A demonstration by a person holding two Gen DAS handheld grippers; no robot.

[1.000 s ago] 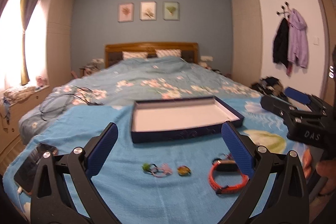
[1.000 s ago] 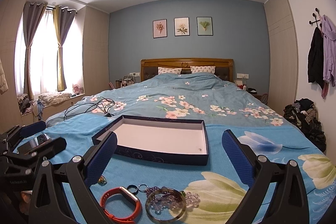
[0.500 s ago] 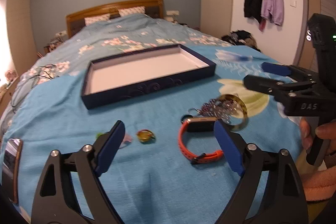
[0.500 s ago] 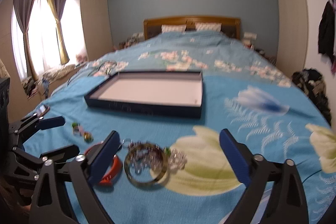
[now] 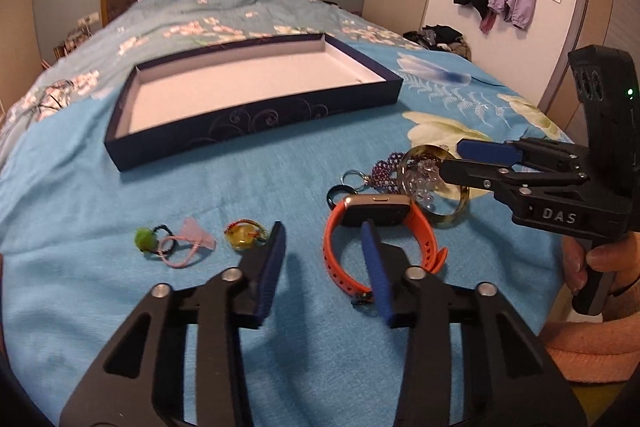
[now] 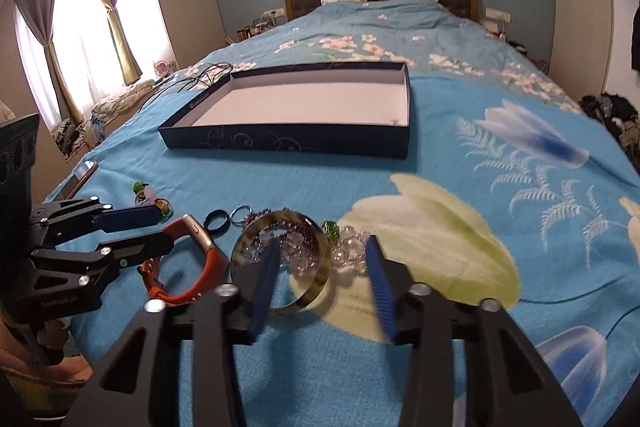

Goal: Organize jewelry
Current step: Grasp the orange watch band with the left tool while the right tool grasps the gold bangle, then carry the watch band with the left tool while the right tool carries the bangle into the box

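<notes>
Both grippers (image 5: 322, 241) (image 6: 322, 251) half-open, seemingly empty-handed.

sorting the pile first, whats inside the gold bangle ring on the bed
Inside the gold bangle: clear crystal beads and a purple bead strand. The right gripper's left finger covers part of the inside.

Right gripper (image 5: 450, 157) covered part of the bangle (image 5: 442, 187), the clear beads (image 6: 352, 251) were a blurry clump, and the phone (image 6: 78, 179) was half hidden.
</notes>
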